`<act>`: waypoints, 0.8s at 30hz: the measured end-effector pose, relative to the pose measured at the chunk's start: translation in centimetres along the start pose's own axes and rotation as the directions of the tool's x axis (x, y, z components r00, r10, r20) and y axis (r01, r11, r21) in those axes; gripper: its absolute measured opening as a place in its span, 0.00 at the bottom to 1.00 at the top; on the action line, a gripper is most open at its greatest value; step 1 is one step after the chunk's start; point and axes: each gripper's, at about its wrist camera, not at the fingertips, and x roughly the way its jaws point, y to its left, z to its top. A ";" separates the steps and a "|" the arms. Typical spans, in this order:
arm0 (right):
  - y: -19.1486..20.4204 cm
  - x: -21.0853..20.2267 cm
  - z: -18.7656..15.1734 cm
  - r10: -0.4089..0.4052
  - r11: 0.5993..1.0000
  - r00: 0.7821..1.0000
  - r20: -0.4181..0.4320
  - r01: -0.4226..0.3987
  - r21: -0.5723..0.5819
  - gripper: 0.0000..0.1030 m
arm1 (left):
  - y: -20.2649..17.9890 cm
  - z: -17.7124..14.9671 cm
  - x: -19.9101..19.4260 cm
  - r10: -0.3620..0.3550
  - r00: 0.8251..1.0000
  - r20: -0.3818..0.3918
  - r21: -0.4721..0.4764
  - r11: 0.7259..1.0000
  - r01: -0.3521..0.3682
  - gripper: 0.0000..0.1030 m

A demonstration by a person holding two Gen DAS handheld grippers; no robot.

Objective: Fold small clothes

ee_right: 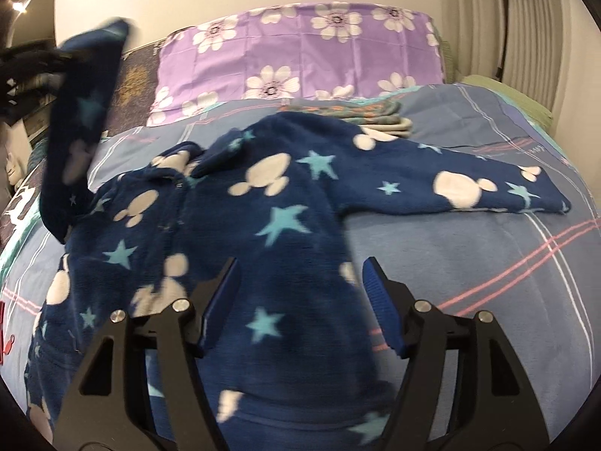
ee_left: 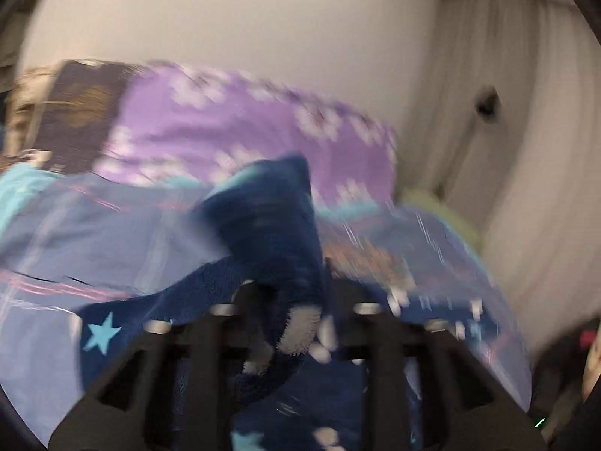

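Navy fleece jacket (ee_left: 270,225), star-printed: left wrist view, blurred, one sleeve raised between the left gripper (ee_left: 291,289) fingers; whether they pinch it, cannot tell. Right wrist view: jacket body (ee_right: 233,233) spread on blue plaid bedcover (ee_right: 488,255), lilac flowered pillow (ee_right: 300,52) behind; right gripper (ee_right: 300,274) parted, empty, over the hem.

Left wrist view is heavily motion-blurred. The left gripper (ee_left: 291,293) has a fold of the navy fleece garment (ee_left: 270,218) standing up between its black fingers (ee_left: 248,297); whether the pads press on it cannot be told. Behind lie a blue checked bedcover (ee_left: 94,225) and a purple flowered pillow (ee_left: 233,124), against a pale wall (ee_left: 225,18).
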 end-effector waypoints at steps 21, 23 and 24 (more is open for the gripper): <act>4.9 16.9 9.1 0.216 0.970 0.945 -0.244 -0.236 -0.056 0.66 | 16.5 -12.5 -2.6 0.482 0.818 -0.314 0.093 0.873 -0.478 0.76; 5.2 18.9 9.1 0.211 0.976 0.938 -0.274 -0.219 0.000 0.61 | 17.0 -12.2 -1.9 0.507 0.802 -0.316 0.087 0.857 -0.508 0.76; 5.5 19.1 9.1 0.198 0.979 0.945 -0.262 -0.205 -0.002 0.41 | 17.1 -12.1 -1.7 0.523 0.793 -0.313 0.095 0.848 -0.522 0.76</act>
